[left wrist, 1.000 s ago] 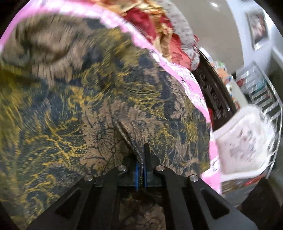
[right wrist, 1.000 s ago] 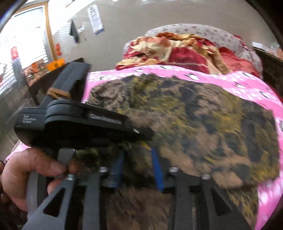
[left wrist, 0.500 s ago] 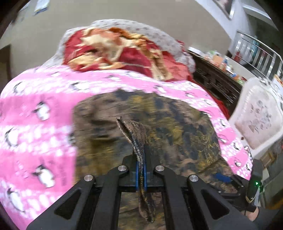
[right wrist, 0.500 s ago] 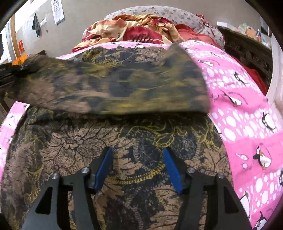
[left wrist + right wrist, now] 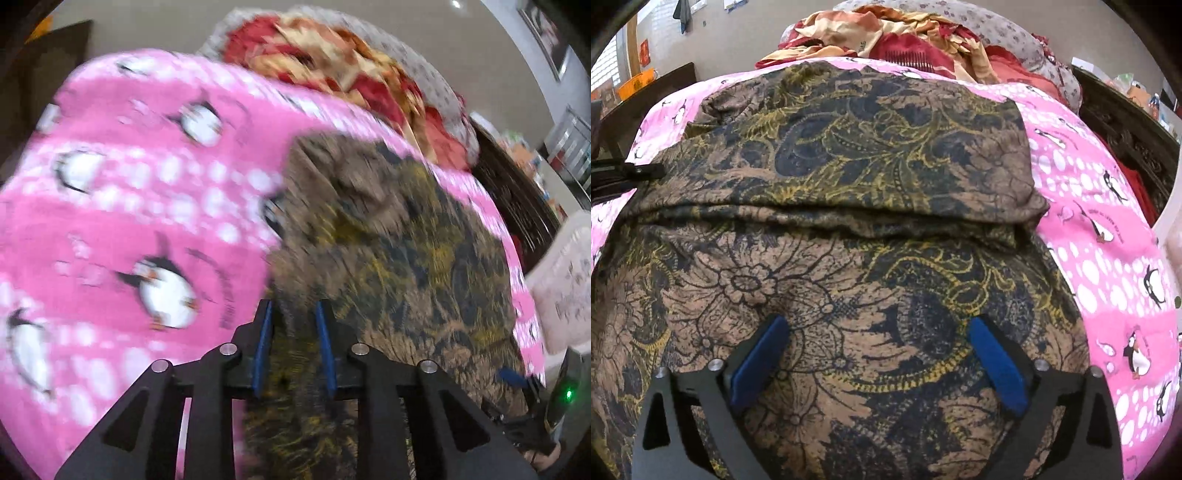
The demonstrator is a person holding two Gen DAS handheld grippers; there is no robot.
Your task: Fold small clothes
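Observation:
A brown garment with navy and yellow floral print [image 5: 849,229] lies on the pink penguin bedsheet [image 5: 1100,229], its far part folded over the near part along a crosswise fold. My right gripper [image 5: 879,332] is wide open just above the near part, holding nothing. My left gripper [image 5: 293,314] has its jaws parted over the garment's left edge [image 5: 388,251]; the view is blurred by motion. The cloth lies loose between the blue pads [image 5: 263,347]. The left gripper's tip also shows at the left edge of the right wrist view [image 5: 635,170].
A heap of red and gold bedding [image 5: 886,37] lies at the head of the bed, against a grey floral pillow [image 5: 1008,29]. A dark carved wooden frame [image 5: 1126,147] runs along the right side. A white chair [image 5: 565,280] stands beyond it.
My left gripper carried the garment's edge over, laid it as a fold, then opened and let it go. My right gripper opened wider and stayed over the near part.

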